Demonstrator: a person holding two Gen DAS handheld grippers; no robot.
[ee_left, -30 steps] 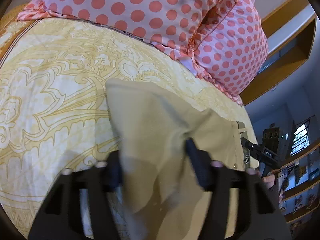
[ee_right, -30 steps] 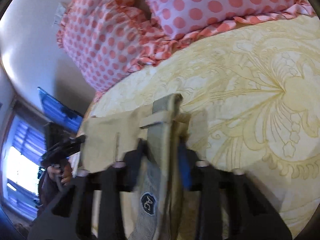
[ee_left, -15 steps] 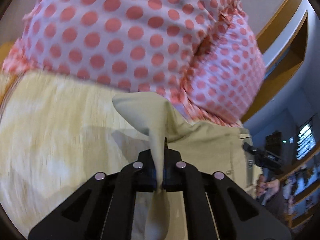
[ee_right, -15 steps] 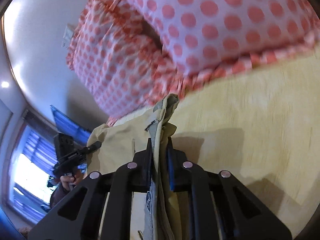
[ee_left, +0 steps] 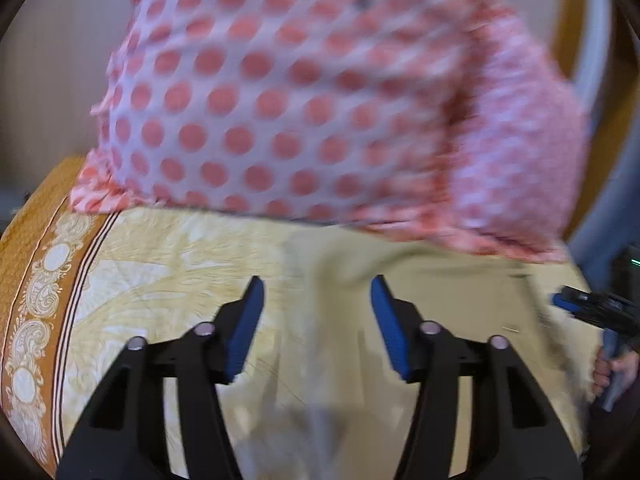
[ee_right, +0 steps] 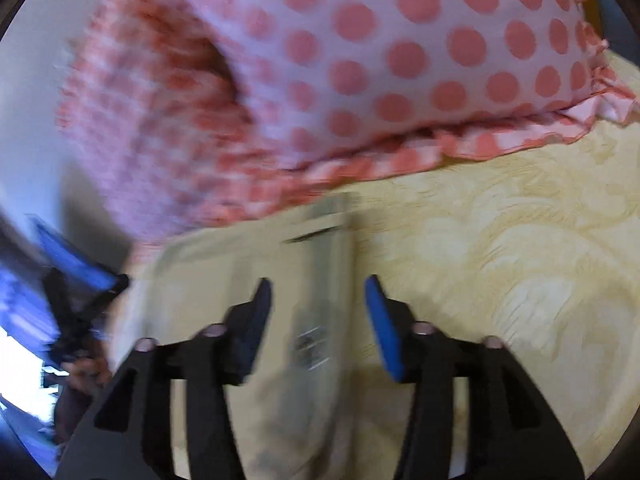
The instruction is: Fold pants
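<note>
Both claws, pinching cloth half a second ago, are now gaping wide over the khaki pants (ee_left: 420,304) lying on the bed (ee_left: 168,264) beneath spotted pillows (ee_left: 280,100); left claw (ee_left: 316,320) and right claw (ee_right: 318,316) should be lifting straight off, sparing the fold.

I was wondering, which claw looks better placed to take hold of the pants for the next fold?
Probably the right claw: it is open directly over the pants at the waistband. The left claw, also open, straddles their edge, half over the bedspread.
</note>
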